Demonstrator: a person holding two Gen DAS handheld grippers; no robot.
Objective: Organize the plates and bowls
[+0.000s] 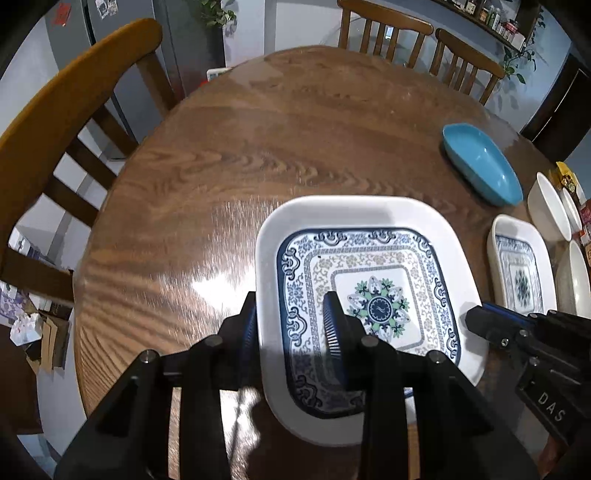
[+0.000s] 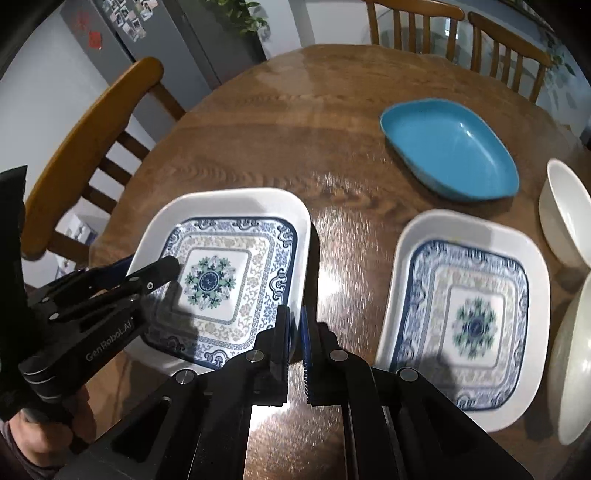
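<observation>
A square white plate with a blue floral border and a green-and-blue centre medallion (image 1: 369, 291) is held between two grippers above the round brown wooden table (image 1: 229, 155). The left gripper (image 1: 291, 325) grasps its left rim: one finger lies outside the white edge, the other inside on the patterned well, pads pressing the rim between them. The right gripper (image 2: 295, 332) grips the same plate's opposite, right rim edge-on, its jaws brought tight together on the thin lip. In the right wrist view the plate (image 2: 229, 273) appears tilted, its shadow falling on the wood beside it.

Just to the right, apart from the held plate, a second square white plate of the same blue pattern (image 2: 465, 314) lies flat on the table. Beyond it, toward the far side, rests an oblong turquoise dish (image 2: 450, 147). At the right margin stand white bowls (image 2: 565, 210), partly cut off by the frame edge; their number cannot be told with certainty.

A hand (image 2: 40, 439) grips the handle of the left gripper at the lower left of the right wrist view. Wooden spindle-back chairs (image 1: 74, 122) surround the table. A grey refrigerator bearing photographs (image 2: 122, 33) stands behind the left chair.
</observation>
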